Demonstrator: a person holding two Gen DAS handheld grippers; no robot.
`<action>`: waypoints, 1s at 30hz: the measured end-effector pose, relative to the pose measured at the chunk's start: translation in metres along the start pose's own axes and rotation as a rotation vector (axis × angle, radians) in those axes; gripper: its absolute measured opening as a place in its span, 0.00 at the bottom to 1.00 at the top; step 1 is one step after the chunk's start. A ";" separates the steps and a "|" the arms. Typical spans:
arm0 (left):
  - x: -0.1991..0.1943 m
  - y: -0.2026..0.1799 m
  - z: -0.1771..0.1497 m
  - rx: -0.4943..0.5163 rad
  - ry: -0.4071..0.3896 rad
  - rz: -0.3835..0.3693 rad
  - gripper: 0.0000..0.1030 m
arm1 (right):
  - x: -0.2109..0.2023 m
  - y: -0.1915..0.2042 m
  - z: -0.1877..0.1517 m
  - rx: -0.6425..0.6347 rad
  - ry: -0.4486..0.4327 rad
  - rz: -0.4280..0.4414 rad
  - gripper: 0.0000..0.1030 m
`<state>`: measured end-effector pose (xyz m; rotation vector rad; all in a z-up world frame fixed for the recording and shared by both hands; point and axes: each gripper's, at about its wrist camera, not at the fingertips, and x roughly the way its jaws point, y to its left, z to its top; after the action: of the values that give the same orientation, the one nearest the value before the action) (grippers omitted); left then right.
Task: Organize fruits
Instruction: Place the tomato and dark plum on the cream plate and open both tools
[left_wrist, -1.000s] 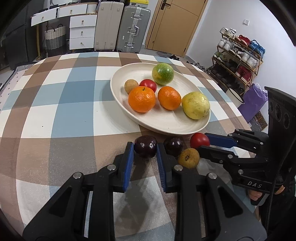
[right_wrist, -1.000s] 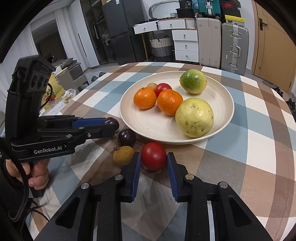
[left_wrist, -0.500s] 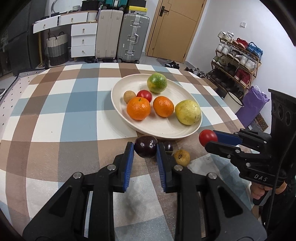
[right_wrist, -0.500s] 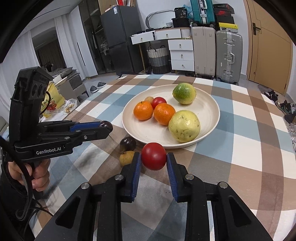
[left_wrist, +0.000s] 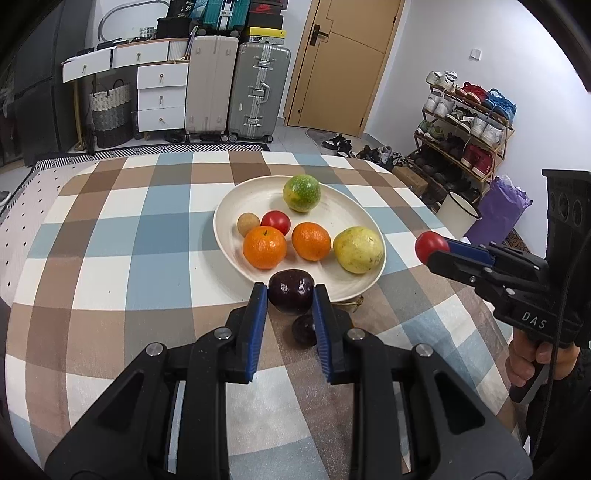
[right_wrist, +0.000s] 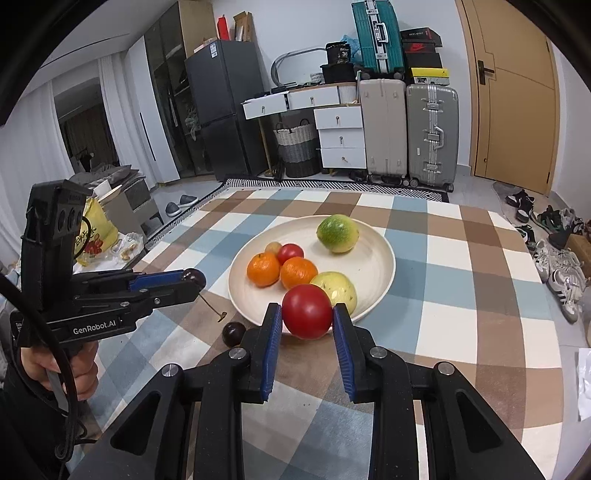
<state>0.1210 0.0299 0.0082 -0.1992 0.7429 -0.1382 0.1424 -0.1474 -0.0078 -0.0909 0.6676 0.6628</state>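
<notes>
L gripper clamps dark plum; R gripper clamps red tomato, both off cloth. Plate at 12 o'clock: 6 pcs in. Left: 2 held + 1 plum on cloth.

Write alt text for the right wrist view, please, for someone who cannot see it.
A black handheld right gripper with blue-padded jaws clamps a round red fruit above a checked tablecloth, in front of a cream plate holding five fruits that show clearly. At left, the left gripper grips a dark purple fruit; another dark fruit lies on the cloth.
</notes>
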 end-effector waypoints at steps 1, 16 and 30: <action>0.000 -0.001 0.001 0.001 -0.002 -0.001 0.21 | -0.001 -0.001 0.002 0.001 -0.003 -0.002 0.27; 0.023 -0.020 0.024 0.053 0.007 -0.006 0.22 | 0.007 -0.015 0.025 0.022 -0.027 -0.024 0.27; 0.066 -0.024 0.030 0.078 0.048 0.016 0.22 | 0.048 -0.037 0.039 0.089 0.021 -0.042 0.27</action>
<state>0.1885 -0.0028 -0.0079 -0.1160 0.7852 -0.1566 0.2138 -0.1394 -0.0110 -0.0298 0.7130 0.5915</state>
